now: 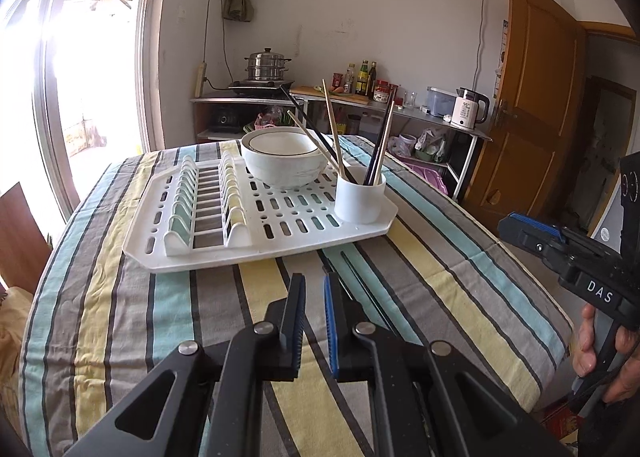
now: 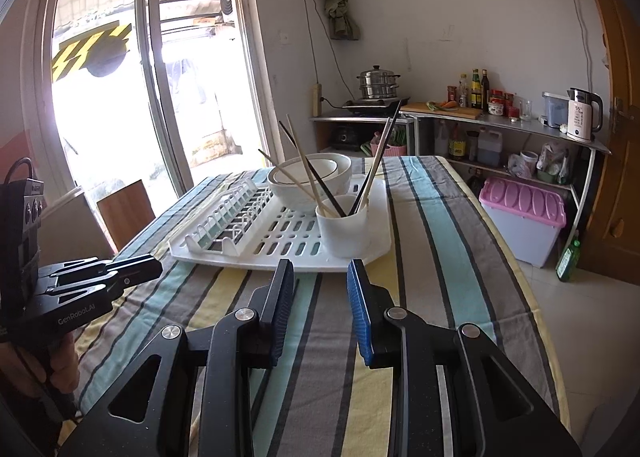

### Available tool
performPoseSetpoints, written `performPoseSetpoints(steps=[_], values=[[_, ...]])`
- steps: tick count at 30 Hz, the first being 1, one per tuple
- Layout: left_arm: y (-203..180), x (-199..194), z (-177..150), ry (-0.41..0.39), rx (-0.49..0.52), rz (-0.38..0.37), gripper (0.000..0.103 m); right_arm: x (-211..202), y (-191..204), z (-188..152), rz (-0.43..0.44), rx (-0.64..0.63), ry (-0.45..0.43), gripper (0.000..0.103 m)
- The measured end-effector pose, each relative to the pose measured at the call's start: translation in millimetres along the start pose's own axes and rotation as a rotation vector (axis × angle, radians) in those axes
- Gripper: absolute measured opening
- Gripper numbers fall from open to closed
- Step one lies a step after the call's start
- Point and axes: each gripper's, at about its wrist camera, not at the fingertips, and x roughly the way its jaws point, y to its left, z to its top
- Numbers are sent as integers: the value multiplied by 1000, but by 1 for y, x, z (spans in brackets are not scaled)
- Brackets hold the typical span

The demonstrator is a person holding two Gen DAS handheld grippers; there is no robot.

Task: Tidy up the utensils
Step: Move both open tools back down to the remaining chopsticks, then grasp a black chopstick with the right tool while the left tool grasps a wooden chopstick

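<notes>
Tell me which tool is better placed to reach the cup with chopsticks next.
Probably the right tool: it is open and the cup stands straight ahead. The left tool is nearly shut, with the cup off to its right.

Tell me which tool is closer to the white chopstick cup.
Right, probably. The right tool sits just short of the cup; the left tool is farther back and left of it.

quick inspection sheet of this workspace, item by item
surface: table under a striped cloth, nothing loose on the bare part
job's things: white rack with stacked bowls and a cup holding chopsticks
clutter: nothing seen on the table
grippers: left gripper nearly closed, empty; right gripper open, empty
cables: wall cord down to the power strip
surroundings: steamer pot, kettle, pink-lidded bin, sliding window
</notes>
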Motion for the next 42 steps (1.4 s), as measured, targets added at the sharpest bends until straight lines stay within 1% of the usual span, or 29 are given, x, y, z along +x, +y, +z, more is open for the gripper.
performPoseSetpoints(steps=[4, 6, 11, 16, 24, 31, 36, 39, 42], values=[[1, -7, -15, 13, -9, -7, 14, -4, 7, -17, -2, -6, 31, 29], [1, -9, -19, 18, -17, -14, 15, -6, 10, -24, -1, -4, 40, 29], [1, -9, -24, 28, -26, -24, 17, -8, 11, -30, -5, -5, 52, 29], [-3, -2, -26, 49, -28, -29, 18, -6, 12, -35, -1, 3, 67, 29], [-8, 24, -30, 109, -33, -41, 24, 7, 12, -38, 12, -1, 98, 29], [-12, 61, -29, 183, -57, -57, 26, 28, 14, -42, 30, -7, 149, 29], [-14, 86, -32, 237, -67, -30, 26, 40, 12, -44, 29, -5, 175, 29], [-17, 97, -33, 265, -52, -7, 26, 43, 10, -45, 30, -3, 182, 29], [-20, 103, -33, 269, -36, 1, 26, 46, 9, -45, 30, 1, 187, 29]])
